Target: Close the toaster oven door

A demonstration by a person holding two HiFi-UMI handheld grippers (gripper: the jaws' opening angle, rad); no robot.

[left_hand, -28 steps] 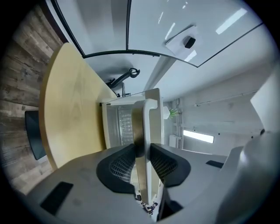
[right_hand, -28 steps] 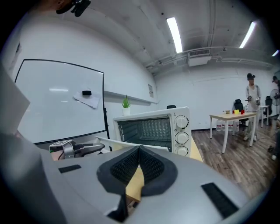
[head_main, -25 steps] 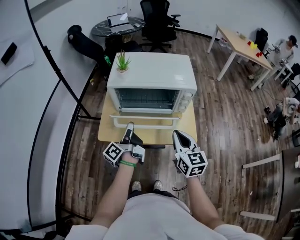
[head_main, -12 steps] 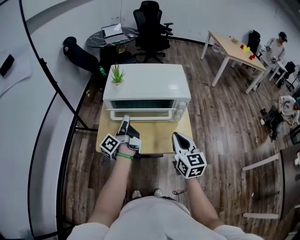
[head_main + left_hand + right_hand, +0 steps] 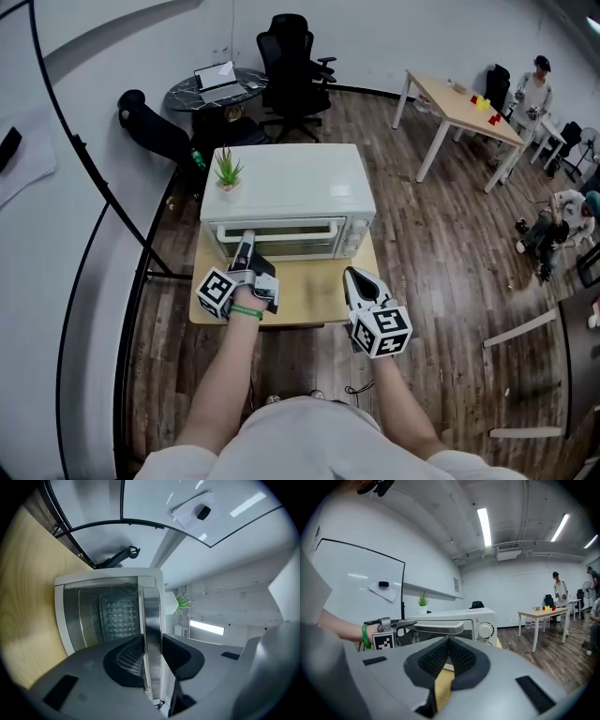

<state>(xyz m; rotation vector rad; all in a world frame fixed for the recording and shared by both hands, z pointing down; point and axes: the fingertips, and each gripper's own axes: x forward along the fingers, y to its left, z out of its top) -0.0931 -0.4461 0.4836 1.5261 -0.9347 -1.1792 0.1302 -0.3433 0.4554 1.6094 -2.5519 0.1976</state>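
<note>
A white toaster oven stands on a small wooden table. Its glass door is raised almost upright against the front; I cannot tell whether it is fully home. My left gripper is shut on the door's metal handle, which runs between the two pads. The same handle shows in the right gripper view, with the left gripper at its left end. My right gripper hovers over the table's front right, shut and empty, apart from the oven.
A small potted plant sits on the oven's top left corner. Control knobs are on the oven's right front. Behind are an office chair and a round black table. A wooden table and people stand far right.
The door has swung up from lying open and flat to almost upright. My left gripper rode up and forward with the handle. The right gripper barely moved.
</note>
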